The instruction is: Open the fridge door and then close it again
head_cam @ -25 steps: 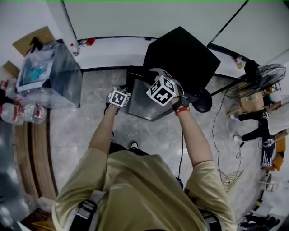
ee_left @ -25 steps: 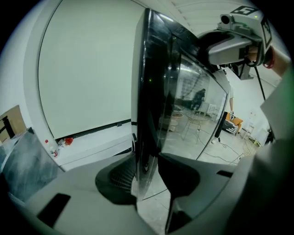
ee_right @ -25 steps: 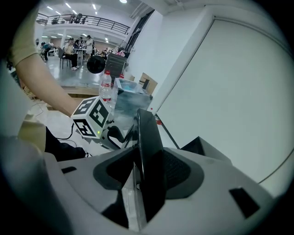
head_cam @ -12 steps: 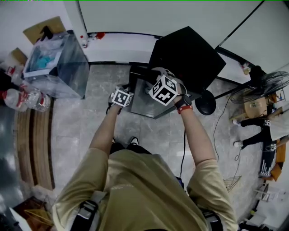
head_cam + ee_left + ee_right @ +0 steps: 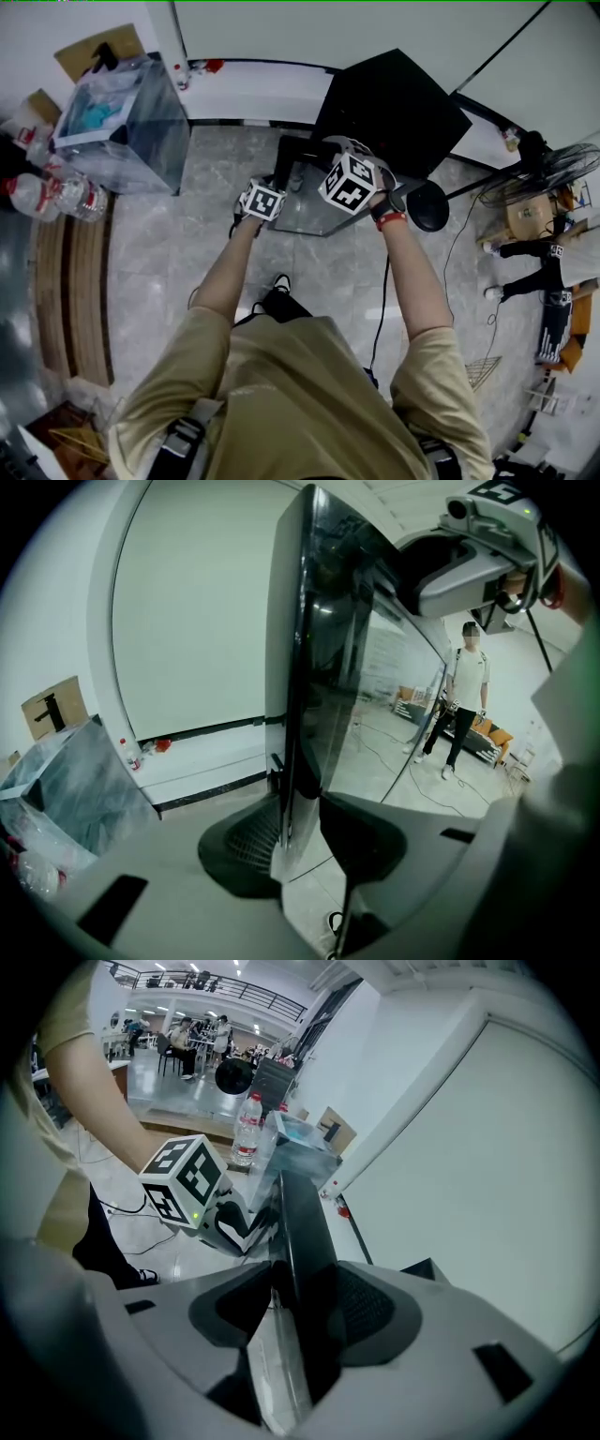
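A small black fridge point(image 5: 394, 103) stands by the white wall with its glass door point(image 5: 305, 197) swung out over the grey floor. Both grippers hold the door's free edge. The left gripper point(image 5: 270, 186) has the edge point(image 5: 305, 667) between its jaws, which are closing, and both pads touch it point(image 5: 300, 832). The right gripper point(image 5: 328, 155) grips the same edge point(image 5: 300, 1222) higher up; its jaws are easing open slightly, with the pads still on the door point(image 5: 295, 1307). The left gripper's marker cube point(image 5: 187, 1185) shows below it.
A clear plastic bin point(image 5: 122, 122) and water bottles point(image 5: 47, 197) sit at the left. A cardboard box point(image 5: 98, 56) leans on the wall. A floor fan point(image 5: 539, 173) stands at the right with a cable point(image 5: 380, 309) across the floor. A person point(image 5: 464, 705) stands in the distance.
Both grippers have moved sideways together with the door edge held between them. The whole scene has slid a little to the right in the head view.
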{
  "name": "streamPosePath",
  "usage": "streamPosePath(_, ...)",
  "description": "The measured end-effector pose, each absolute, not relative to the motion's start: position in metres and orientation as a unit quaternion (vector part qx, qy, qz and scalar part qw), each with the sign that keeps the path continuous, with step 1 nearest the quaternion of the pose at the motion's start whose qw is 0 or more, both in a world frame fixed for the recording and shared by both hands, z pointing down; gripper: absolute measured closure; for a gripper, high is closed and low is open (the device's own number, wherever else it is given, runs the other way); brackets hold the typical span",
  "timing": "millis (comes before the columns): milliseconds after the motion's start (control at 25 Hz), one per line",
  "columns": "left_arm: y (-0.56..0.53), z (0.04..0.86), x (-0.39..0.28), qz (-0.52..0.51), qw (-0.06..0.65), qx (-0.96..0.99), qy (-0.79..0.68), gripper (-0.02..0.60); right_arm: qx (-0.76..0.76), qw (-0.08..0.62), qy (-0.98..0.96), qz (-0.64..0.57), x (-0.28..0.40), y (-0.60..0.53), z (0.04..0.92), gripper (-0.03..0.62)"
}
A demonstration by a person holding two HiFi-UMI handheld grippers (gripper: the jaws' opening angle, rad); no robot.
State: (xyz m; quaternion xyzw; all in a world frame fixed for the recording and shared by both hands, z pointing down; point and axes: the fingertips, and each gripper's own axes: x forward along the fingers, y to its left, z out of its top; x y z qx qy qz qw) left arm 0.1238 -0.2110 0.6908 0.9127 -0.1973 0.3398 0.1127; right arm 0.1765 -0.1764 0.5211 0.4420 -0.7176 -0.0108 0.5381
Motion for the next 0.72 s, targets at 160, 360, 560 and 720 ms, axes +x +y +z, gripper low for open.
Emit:
streamPosePath(160, -0.19, 0.694, 0.11, 0.335, 0.116, 0.913, -0.2, 0.448, 0.435, 0.549, -0.714, -0.01, 0.166, -0.161, 0.523, 0.368)
streamPosePath(360, -0.169, 0.697, 0.1, 0.33, 0.123, 0.914, -0.202, 0.453, 0.431, 0.556, -0.71, -0.019, 0.156, -0.146, 0.526, 0.358)
streamPosePath(560, -0.15, 0.699, 0.091, 0.331, 0.133, 0.91, -0.21, 0.456, 0.418, 0.563, -0.712, -0.028, 0.148, -0.131, 0.528, 0.352)
streamPosePath(720, -0.135, 0.701, 0.086, 0.338, 0.137, 0.904, -0.223, 0.456, 0.403, 0.564, -0.72, -0.034, 0.145, -0.119, 0.53, 0.352)
